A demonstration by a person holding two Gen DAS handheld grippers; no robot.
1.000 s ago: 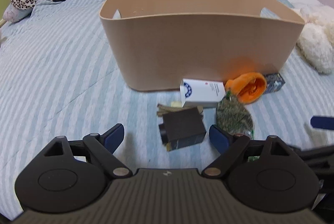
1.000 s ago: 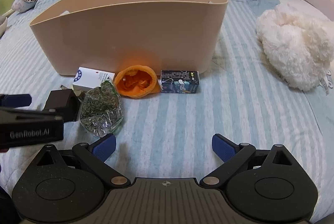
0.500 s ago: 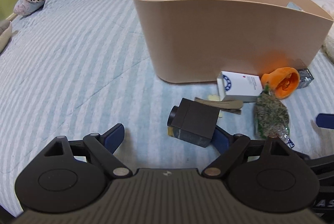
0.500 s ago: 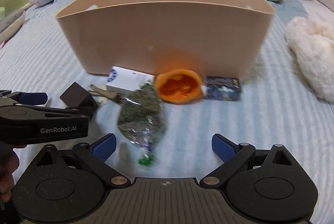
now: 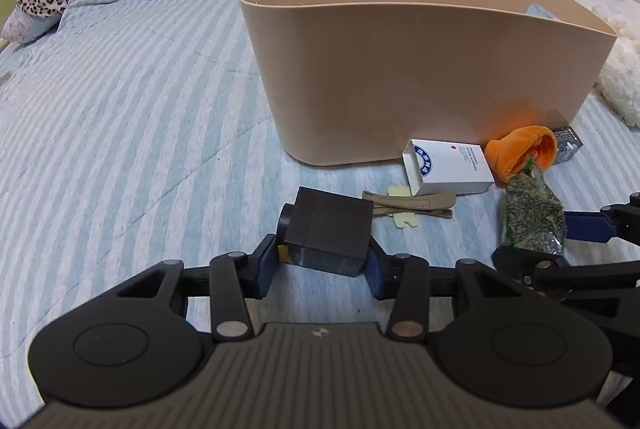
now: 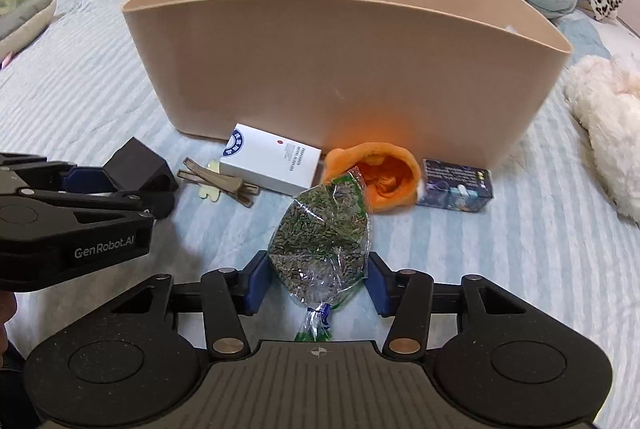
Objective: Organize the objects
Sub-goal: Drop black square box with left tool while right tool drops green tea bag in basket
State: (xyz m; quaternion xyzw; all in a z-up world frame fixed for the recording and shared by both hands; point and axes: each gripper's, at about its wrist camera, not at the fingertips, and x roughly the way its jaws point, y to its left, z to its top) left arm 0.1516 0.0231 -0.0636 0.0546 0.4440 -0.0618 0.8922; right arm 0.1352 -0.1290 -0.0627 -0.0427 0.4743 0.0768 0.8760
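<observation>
Both jaws, wide a second ago, now pinch: left gripper (image 5: 322, 263) holds the black box (image 5: 326, 229), right gripper (image 6: 318, 283) the seed bag (image 6: 320, 241); tan bin (image 6: 340, 69) next.

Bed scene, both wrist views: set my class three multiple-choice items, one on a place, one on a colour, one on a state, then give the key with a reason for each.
1. Where does the white box lie?
A. inside the tub
B. on the bedspread against the tub's front wall
C. on the leopard blanket

2. What colour is the soft pouch beside the white box?
A. orange
B. purple
C. grey

3. What is the right gripper doing?
A. hanging open above the tub
B. closed on the white box
C. closed on the bag of seeds

Key: 1 B, it lies at the foot of the beige tub. 2 A, plainly orange in both views. 3 C, the jaws press the bag's sides.
</observation>
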